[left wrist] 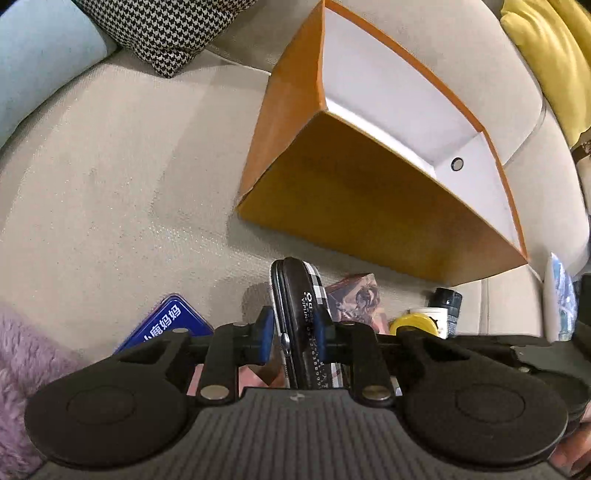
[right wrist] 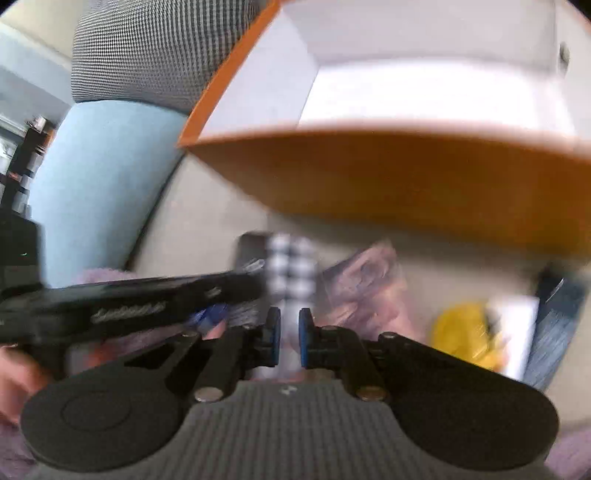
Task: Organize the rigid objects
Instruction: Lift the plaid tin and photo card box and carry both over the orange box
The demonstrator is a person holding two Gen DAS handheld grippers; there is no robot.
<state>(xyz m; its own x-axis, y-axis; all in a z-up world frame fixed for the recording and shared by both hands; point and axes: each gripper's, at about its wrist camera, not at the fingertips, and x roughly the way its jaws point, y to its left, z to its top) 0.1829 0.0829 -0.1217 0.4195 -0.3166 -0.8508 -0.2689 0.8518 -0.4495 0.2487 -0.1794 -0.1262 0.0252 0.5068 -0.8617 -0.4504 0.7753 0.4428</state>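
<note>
My left gripper (left wrist: pixel 295 332) is shut on a black zip case (left wrist: pixel 291 288) with a checked side, holding it on edge over the beige sofa seat. Just beyond stands an open orange box (left wrist: pixel 351 206) with a white inside. The right wrist view is blurred. In it my right gripper (right wrist: pixel 289 336) is shut, its blue pads almost together just below the checked case (right wrist: pixel 291 266). A pale strip shows in the narrow gap, and I cannot tell whether it is pinched. The left gripper reaches in from the left, one of its blue pads (right wrist: pixel 210 317) showing.
On the seat lie a blue tin (left wrist: pixel 162 325), a pink card box (left wrist: pixel 358 299), a yellow round object (left wrist: pixel 413 323) and a black bottle (left wrist: pixel 448 299). Houndstooth (left wrist: pixel 166 29), light blue (left wrist: pixel 37 66) and yellow (left wrist: pixel 546 48) cushions line the back. A purple fluffy throw (left wrist: pixel 22 369) lies at left.
</note>
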